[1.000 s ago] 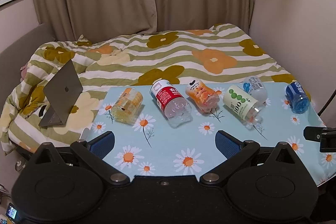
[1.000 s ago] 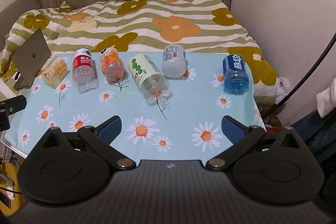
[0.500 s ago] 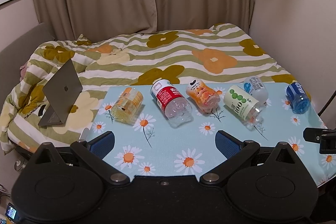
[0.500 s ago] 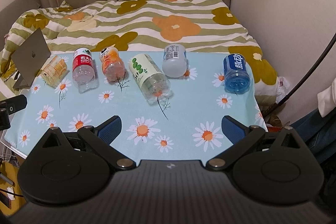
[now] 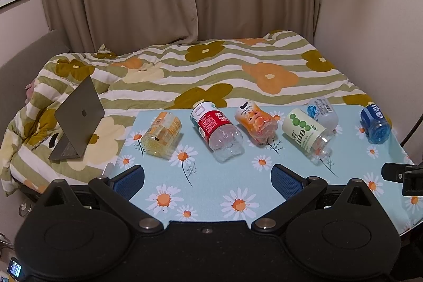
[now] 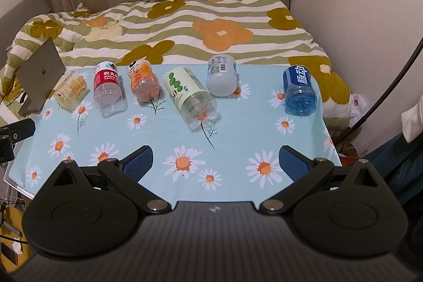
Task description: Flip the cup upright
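Several cut-off bottle cups lie on their sides in a row across the daisy-print table (image 5: 211, 186) (image 6: 164, 134): a yellow one (image 5: 161, 133) (image 6: 70, 89), a red-labelled one (image 5: 216, 129) (image 6: 107, 86), an orange one (image 5: 256, 121) (image 6: 142, 81), a green-dotted white one (image 5: 305, 131) (image 6: 189, 93), a pale white one (image 5: 323, 112) (image 6: 222, 75) and a blue one (image 5: 375, 123) (image 6: 299, 89). My left gripper (image 5: 207, 176) hangs open at the near edge, short of the red cup. Open too, my right gripper (image 6: 215, 159) hovers near the front edge, empty.
A bed with a striped flower quilt (image 5: 211, 70) lies behind the table. A half-open laptop (image 5: 79, 112) stands on it at the left. Walls and curtains close off the back and right. A black cable (image 6: 391, 81) runs down at the right.
Nothing on the table has moved. Both views have shifted only very slightly; both grippers stay open.
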{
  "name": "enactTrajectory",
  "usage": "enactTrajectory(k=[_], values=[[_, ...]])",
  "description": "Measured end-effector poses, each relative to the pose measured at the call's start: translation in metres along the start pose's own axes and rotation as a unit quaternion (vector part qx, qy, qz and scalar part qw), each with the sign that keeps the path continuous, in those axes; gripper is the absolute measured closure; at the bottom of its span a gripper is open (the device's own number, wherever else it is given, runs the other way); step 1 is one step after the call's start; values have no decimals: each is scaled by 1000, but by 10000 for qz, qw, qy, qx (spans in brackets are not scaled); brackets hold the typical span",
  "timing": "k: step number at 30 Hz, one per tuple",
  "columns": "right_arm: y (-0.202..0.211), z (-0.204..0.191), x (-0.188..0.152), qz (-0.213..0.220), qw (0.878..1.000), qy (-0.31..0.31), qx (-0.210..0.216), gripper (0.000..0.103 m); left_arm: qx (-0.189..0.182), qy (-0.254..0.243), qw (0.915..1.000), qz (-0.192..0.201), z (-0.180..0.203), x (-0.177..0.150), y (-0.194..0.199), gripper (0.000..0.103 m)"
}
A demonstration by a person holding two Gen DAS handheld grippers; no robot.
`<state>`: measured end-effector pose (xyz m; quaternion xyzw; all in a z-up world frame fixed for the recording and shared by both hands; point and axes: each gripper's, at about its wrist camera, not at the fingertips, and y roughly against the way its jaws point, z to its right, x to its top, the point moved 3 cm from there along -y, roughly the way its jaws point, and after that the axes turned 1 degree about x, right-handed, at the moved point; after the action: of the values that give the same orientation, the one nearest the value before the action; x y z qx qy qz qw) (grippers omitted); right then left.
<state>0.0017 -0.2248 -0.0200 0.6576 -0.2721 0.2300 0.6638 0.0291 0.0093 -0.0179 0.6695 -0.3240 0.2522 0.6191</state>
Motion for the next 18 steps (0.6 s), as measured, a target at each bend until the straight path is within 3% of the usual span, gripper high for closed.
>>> enactTrajectory(k=[18], values=[[1, 0, -1, -2, 10000, -12, 16, 0, 3, -1, 10000, 4, 0, 1, 1, 0]])
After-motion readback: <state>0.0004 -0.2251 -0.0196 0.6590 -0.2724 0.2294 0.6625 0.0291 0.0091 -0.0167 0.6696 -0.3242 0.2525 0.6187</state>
